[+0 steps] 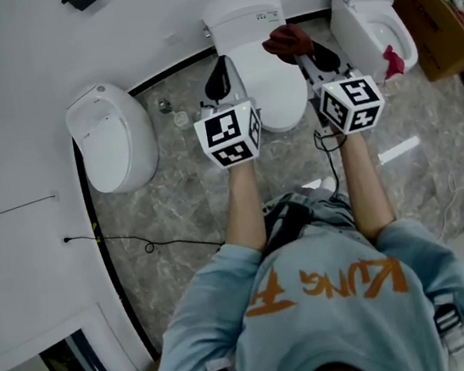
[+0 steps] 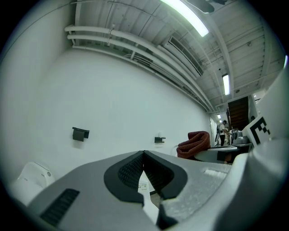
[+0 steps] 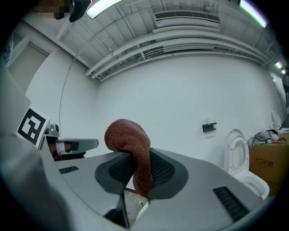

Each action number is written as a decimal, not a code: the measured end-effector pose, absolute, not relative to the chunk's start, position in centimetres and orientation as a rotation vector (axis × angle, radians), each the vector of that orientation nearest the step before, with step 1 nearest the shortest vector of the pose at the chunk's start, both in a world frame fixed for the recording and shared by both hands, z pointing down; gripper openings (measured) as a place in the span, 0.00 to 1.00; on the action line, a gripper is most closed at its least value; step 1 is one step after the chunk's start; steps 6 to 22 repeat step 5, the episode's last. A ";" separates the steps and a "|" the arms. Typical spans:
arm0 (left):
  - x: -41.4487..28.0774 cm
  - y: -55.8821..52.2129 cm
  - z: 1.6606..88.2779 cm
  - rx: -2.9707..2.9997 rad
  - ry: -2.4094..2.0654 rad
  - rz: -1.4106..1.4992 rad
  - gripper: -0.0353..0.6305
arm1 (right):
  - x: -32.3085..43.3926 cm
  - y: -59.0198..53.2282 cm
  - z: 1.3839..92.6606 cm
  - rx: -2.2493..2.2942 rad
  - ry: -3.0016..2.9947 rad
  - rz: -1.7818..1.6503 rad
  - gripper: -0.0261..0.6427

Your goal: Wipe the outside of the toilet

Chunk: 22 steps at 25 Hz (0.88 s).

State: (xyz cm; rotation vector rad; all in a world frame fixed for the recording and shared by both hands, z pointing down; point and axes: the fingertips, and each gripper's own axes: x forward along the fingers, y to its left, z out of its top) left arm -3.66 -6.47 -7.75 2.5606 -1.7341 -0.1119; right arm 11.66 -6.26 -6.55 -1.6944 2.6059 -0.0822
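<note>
Looked straight down at a white closed-lid ceramic toilet (image 1: 264, 81) sitting at 12 o'clock on the grey marbled floor (image 1: 175, 205), tank end against the white wall. Had the left claw (image 1: 216, 71) just beside the lid's 9 o'clock edge, pinched together with nothing in it. Checked that in the left gripper view too: tips meeting, only bare wall behind. Had the right claw (image 1: 316, 55) at the lid's 3 o'clock side, clamped on a rust-red terry cloth (image 1: 287, 41). Saw the cloth bunched up over the near corner of the tank, at 11 o'clock from that claw. Couldn't tell whether it actually touched the porcelain. Saw it poking up between the ribbed black pads (image 3: 160, 169) in the right gripper view.

Also spotted a second white closed toilet (image 1: 112, 137) at 10 o'clock, well apart. Noticed a third white toilet with its lid up (image 1: 368, 24) at 2 o'clock, with a brown cardboard box (image 1: 441, 27) just beside it.
</note>
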 end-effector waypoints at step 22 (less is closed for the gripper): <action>-3.8 -6.7 -7.5 2.561 -1.722 -0.118 0.05 | 10.9 -6.5 -6.7 -1.669 2.610 -0.076 0.16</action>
